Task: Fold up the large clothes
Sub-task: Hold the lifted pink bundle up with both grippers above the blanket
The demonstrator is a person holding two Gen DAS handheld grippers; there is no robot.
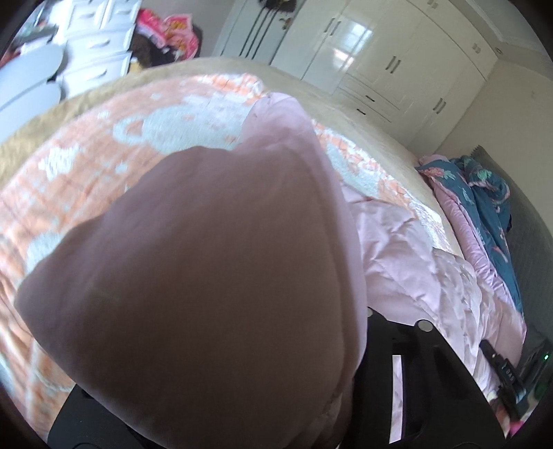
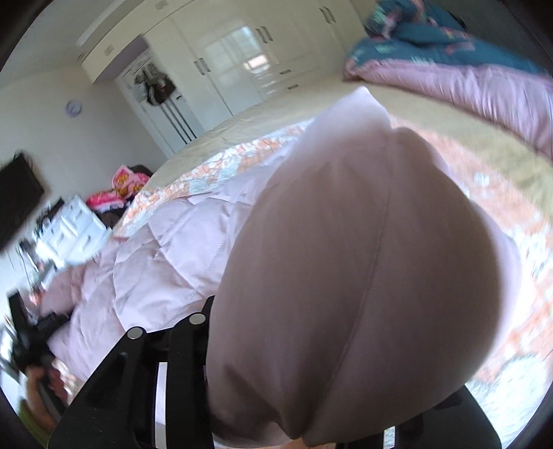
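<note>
Closest to the left wrist camera, the left gripper (image 1: 242, 397) is mostly buried under a bulge of pale pink padded garment (image 1: 214, 269); one black finger (image 1: 425, 373) shows to the right of the cloth, and the fabric runs down between the fingers, so they appear to be pinching a fold of it, though the pads themselves are hidden. In the right wrist view it is much the same: the right gripper (image 2: 276, 397) has a black finger (image 2: 186, 362) showing to the left of the pink quilted cloth (image 2: 345, 276), which balloons up over the rest and fills the middle of the view; the fingers look closed on it, with the contact point covered.

Beyond the held folds, the rest of the garment lies spread on the bed, its quilted stitching visible, resting on an orange and white patterned blanket (image 1: 103, 145) over a beige bedspread (image 2: 262, 121). Farther along the bed a teal floral duvet (image 1: 484, 193) with a pink lining is heaped. At the back stand white wardrobes (image 1: 380, 62), and a white chest of drawers (image 1: 96, 48) with a bright pink bundle (image 1: 172, 31) beside it.
</note>
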